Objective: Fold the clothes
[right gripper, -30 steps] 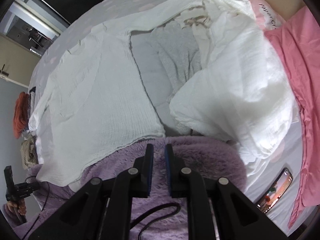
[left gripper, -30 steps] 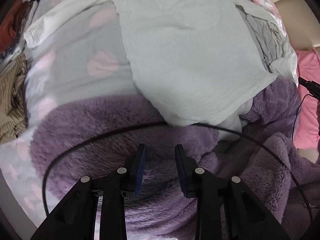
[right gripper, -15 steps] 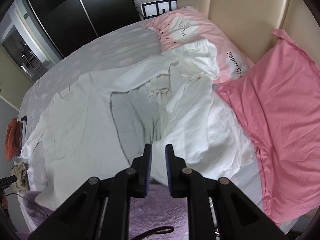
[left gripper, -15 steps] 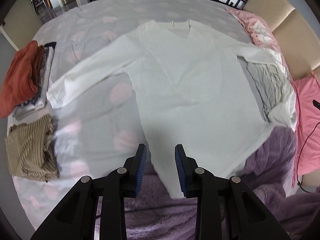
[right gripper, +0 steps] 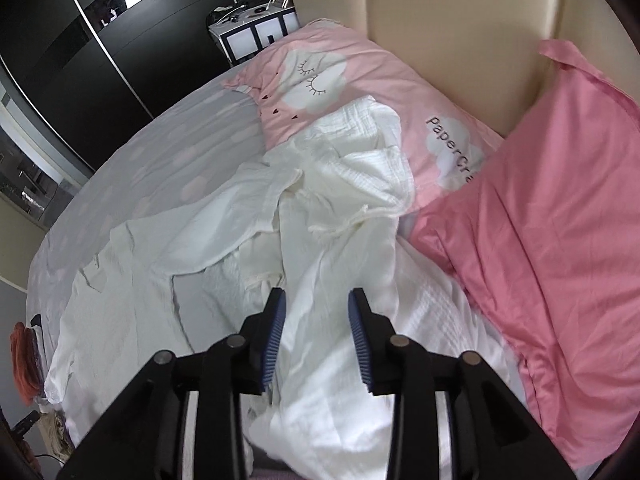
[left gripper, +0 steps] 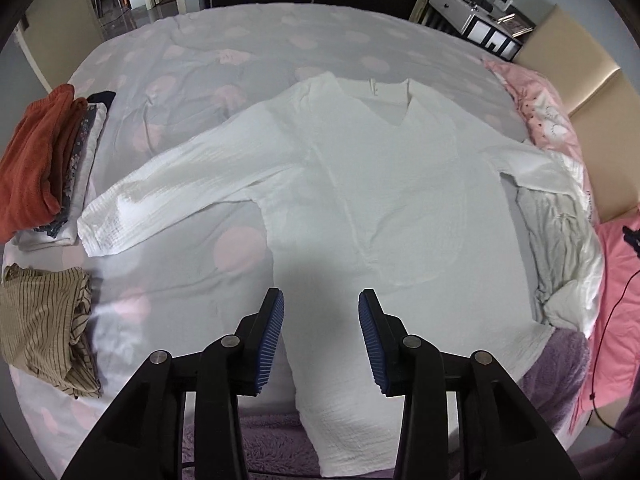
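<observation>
We hold our left gripper above a white long-sleeved shirt spread flat on the bed; its jaws have just been opening, stand spread and hold nothing, with the shirt's hem edge below and beyond them. Our right gripper, jaws likewise just opened and empty, hovers over a crumpled white garment lying ahead of its fingertips.

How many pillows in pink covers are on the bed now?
2. The pillow with cloud prints lies along the beige headboard, partly under crumpled white clothes. The plain pink pillow leans beside it, nearer the camera. Others may be hidden.
</observation>
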The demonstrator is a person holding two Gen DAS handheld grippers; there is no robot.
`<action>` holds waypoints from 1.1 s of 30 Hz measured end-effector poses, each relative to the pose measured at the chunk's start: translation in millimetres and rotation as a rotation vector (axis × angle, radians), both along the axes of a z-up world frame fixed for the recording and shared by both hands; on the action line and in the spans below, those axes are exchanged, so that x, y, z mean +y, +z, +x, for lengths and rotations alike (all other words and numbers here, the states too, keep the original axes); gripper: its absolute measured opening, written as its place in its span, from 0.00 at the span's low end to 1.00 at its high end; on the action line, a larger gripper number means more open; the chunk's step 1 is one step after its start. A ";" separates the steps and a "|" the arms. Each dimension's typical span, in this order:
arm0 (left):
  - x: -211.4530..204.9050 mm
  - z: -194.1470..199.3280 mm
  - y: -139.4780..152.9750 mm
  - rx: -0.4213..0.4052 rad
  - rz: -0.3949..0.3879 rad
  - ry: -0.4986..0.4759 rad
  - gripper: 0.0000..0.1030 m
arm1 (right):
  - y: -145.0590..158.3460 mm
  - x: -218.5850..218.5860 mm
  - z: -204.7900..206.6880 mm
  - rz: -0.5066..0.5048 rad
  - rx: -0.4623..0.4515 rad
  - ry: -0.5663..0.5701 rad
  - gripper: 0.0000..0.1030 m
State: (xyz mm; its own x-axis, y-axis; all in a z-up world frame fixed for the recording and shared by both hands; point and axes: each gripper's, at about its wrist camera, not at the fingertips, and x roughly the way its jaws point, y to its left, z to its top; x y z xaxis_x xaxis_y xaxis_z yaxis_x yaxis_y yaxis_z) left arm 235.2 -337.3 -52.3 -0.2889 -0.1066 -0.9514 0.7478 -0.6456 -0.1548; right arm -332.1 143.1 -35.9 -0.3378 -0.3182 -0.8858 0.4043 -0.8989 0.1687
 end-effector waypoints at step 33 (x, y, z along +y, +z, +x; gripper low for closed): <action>-117.0 -9.0 -128.5 0.215 0.021 0.310 0.40 | -81.7 -155.3 -136.6 -0.091 0.076 -0.069 0.04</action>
State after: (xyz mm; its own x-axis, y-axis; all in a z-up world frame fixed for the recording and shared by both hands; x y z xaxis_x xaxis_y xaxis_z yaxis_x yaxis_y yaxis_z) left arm 226.2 -454.3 -180.9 -0.4390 -0.2011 -0.8757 0.8564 -0.3884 -0.3401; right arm -468.7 -12.3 -117.6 -0.4270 -0.3700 -0.8251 0.3571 -0.9073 0.2220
